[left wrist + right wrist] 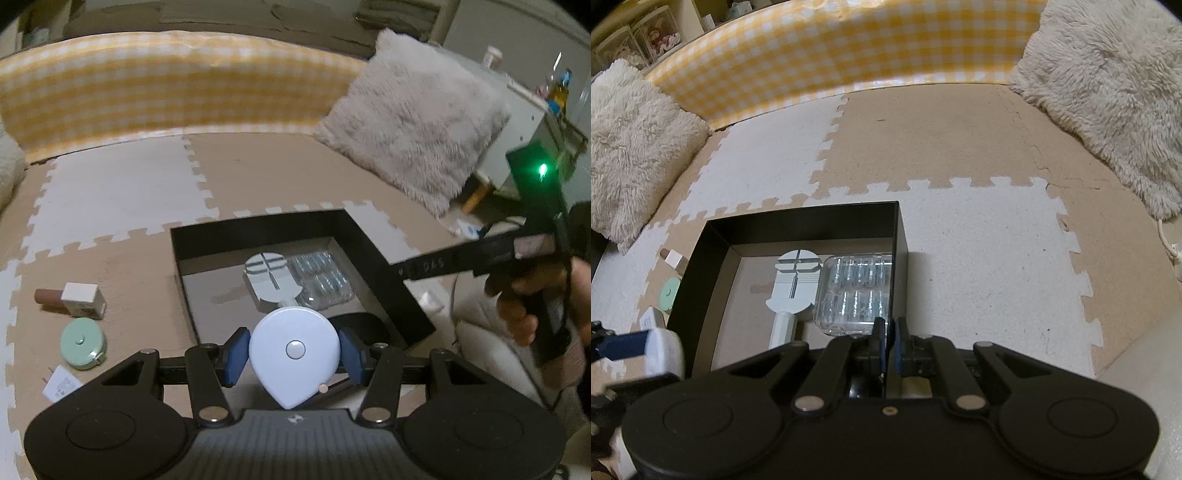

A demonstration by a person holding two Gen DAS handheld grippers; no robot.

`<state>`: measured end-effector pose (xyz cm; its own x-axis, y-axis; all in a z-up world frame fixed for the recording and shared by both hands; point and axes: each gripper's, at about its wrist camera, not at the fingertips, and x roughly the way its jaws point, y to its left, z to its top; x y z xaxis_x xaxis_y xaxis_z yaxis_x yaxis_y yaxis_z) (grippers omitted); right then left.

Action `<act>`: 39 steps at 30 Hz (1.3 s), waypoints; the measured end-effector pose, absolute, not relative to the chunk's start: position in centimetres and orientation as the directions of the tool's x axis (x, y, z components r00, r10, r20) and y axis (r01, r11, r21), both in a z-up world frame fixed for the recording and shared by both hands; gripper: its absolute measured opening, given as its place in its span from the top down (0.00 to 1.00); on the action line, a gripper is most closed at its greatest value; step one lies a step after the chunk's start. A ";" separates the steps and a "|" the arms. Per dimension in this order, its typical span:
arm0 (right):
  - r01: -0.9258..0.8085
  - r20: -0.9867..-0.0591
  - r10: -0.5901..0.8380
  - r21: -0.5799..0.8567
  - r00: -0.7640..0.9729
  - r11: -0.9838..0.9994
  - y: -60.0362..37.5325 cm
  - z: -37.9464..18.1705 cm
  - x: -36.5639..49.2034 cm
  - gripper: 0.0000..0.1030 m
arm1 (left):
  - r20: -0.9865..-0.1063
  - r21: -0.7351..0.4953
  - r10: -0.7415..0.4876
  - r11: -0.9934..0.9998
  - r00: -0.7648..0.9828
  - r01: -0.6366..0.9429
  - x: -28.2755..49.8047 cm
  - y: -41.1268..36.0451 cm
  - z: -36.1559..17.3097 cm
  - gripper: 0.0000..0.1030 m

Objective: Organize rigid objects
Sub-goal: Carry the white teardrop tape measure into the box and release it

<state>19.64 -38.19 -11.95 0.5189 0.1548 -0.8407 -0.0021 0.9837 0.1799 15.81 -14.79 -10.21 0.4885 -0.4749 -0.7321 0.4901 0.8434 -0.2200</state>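
Note:
My left gripper [294, 350] is shut on a pale teardrop-shaped tape measure [291, 384], one blue pad on each flank, held above the near edge of an open black box [258, 226]. That tape measure [663, 352] also shows at the left edge of the right wrist view, beside the box [798, 213]. In the box lie a white-grey watch tool [269, 277] [796, 280] and a clear plastic case [321, 282] [855, 295]. My right gripper [890, 332] [400, 271] is shut on the box's right wall.
On the foam mat left of the box lie a green round case [83, 343], a small white box with a brown tube [79, 299] and a white plug [61, 384]. Fluffy cushions [413, 122] [631, 147] and a yellow checked bolster [166, 88] ring the mat.

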 end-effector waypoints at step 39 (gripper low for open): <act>-0.004 -0.845 0.151 0.174 0.514 0.985 -38.0 -12.0 19.7 0.95 | -0.780 -0.114 -0.438 0.801 0.446 0.588 15.8 -14.9 -10.8 0.30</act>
<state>19.68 -37.95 -11.96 0.5135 0.1513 -0.8446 -0.0035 0.9847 0.1743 15.80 -14.86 -10.81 0.4464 -0.4383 -0.7801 0.5876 0.8011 -0.1139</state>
